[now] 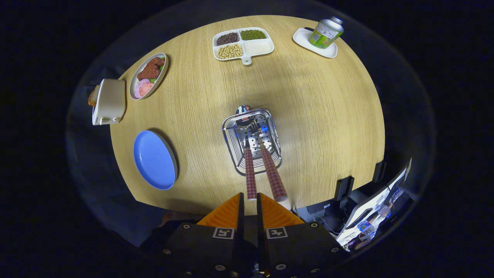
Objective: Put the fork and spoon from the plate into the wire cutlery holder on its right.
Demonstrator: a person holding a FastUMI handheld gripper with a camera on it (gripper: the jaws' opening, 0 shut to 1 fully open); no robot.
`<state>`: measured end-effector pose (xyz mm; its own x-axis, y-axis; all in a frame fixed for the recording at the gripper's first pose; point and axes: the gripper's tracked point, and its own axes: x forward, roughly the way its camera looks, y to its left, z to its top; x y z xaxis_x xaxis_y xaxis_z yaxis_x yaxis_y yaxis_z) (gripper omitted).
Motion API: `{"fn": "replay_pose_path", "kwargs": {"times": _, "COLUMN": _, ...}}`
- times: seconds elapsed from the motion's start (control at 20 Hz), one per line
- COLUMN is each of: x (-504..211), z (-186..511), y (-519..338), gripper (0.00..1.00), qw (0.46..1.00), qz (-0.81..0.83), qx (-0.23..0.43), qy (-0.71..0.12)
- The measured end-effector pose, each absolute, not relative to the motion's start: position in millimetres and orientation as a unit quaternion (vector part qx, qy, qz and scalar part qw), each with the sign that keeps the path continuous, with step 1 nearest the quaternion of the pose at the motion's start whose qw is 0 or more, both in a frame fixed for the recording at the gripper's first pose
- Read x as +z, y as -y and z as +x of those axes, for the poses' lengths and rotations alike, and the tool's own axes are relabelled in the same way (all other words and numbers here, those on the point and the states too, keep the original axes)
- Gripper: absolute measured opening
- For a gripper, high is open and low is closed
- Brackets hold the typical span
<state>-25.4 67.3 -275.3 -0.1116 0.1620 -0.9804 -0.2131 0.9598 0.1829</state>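
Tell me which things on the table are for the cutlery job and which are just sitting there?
For the job: wire cutlery holder, spoon and fork standing in it, blue plate, gripper with fingers nearly closed behind the handles.

Just sitting there: toaster, food dish, bean tray, can on its small tray.

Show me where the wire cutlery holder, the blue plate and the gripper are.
wire cutlery holder [231, 148]: gripper view, on its left wire wall.
blue plate [153, 159]: gripper view, on its bare centre.
gripper [250, 201]: gripper view, midway between its fingertips, nearly closed, gripping nothing.
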Motion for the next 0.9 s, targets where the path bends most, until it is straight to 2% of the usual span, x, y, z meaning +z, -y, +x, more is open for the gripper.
{"fn": "replay_pose_path", "kwargs": {"times": 0.35, "x": -264.7, "z": -39.1, "y": -72.0, "gripper": 0.20, "qw": 0.677, "qz": 0.005, "qx": 0.160, "qy": -0.718}}
{"fn": "replay_pose_path", "kwargs": {"times": 0.65, "x": -217.4, "z": -20.4, "y": -91.7, "gripper": 0.41, "qw": 0.743, "qz": 0.066, "qx": 0.189, "qy": -0.638}}
{"fn": "replay_pose_path", "kwargs": {"times": 0.75, "x": -195.6, "z": -5.5, "y": -95.6, "gripper": 0.47, "qw": 0.779, "qz": 0.073, "qx": 0.200, "qy": -0.590}}
{"fn": "replay_pose_path", "kwargs": {"times": 0.9, "x": -157.8, "z": 24.4, "y": -93.1, "gripper": 0.64, "qw": 0.840, "qz": 0.069, "qx": 0.205, "qy": -0.497}}
